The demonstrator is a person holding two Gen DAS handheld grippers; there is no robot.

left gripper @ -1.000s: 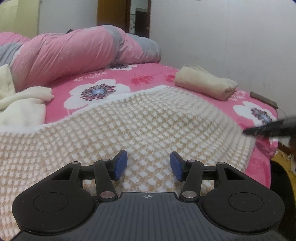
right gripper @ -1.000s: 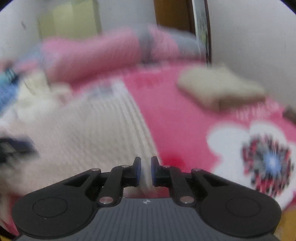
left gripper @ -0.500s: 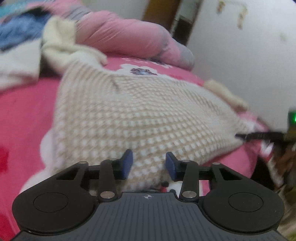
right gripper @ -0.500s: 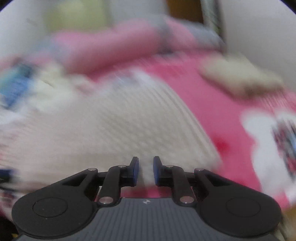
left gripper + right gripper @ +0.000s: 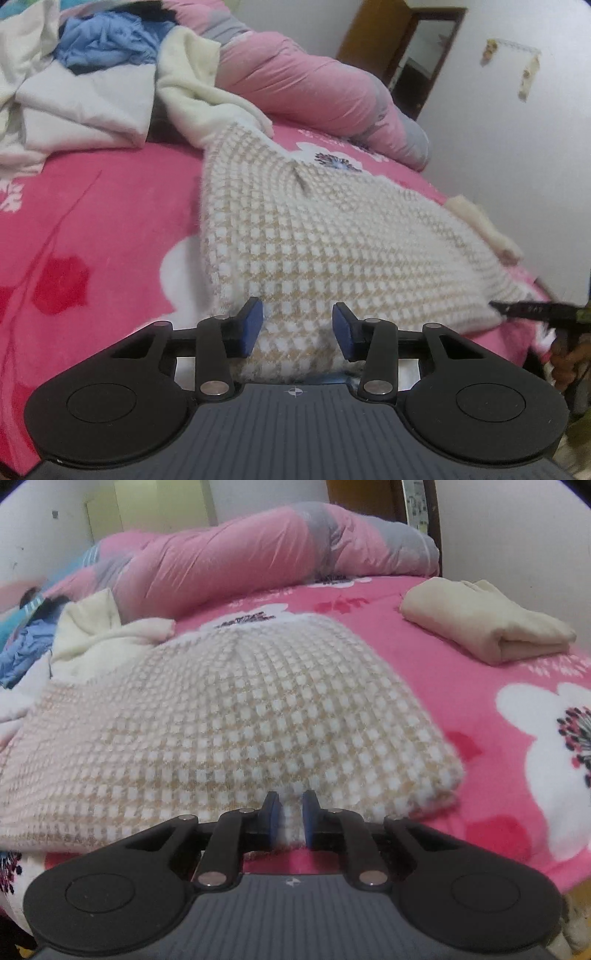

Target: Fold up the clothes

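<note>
A beige-and-white checked knit garment (image 5: 332, 240) lies spread on the pink floral bed sheet (image 5: 92, 221). My left gripper (image 5: 297, 325) hovers at its near left corner. Its jaws are opening, and the cloth lies between and under the blue pads (image 5: 253, 325) without being pressed. In the right wrist view the same garment (image 5: 221, 720) fills the middle. My right gripper (image 5: 290, 814) is nearly closed and pinches the white near hem between its pads. The tip of the right gripper (image 5: 517, 308) shows at the garment's far right corner in the left wrist view.
A folded cream cloth (image 5: 487, 627) lies at the right by the wall. A rolled pink-and-grey quilt (image 5: 258, 554) runs along the back. A loose pile of white, cream and blue clothes (image 5: 92, 74) sits at the back left. The bed edge is close below both grippers.
The left gripper swung from the garment's middle over to its left corner and rolled; its jaws narrowed, then widened a little. The right gripper slid along the hem, still holding the cloth.
</note>
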